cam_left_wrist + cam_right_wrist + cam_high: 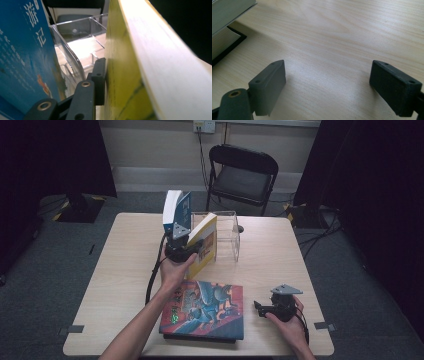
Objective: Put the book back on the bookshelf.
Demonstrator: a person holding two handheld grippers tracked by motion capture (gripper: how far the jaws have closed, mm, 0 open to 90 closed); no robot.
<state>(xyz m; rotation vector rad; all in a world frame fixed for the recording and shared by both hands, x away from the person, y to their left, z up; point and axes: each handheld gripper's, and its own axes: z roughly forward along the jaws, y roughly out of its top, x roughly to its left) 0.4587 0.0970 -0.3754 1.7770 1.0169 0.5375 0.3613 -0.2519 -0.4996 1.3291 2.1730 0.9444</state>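
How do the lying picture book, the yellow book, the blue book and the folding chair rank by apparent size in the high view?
1. Picture book.
2. Folding chair, farther from the camera, so unsure.
3. Yellow book and blue book look alike; both stand edge-on.

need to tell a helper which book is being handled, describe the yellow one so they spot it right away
On the wooden table, look just in front of the clear plastic box at the far middle. The yellow book stands tilted there, clamped in the left gripper. Unlike the blue book beside it, its cover is plain yellow.
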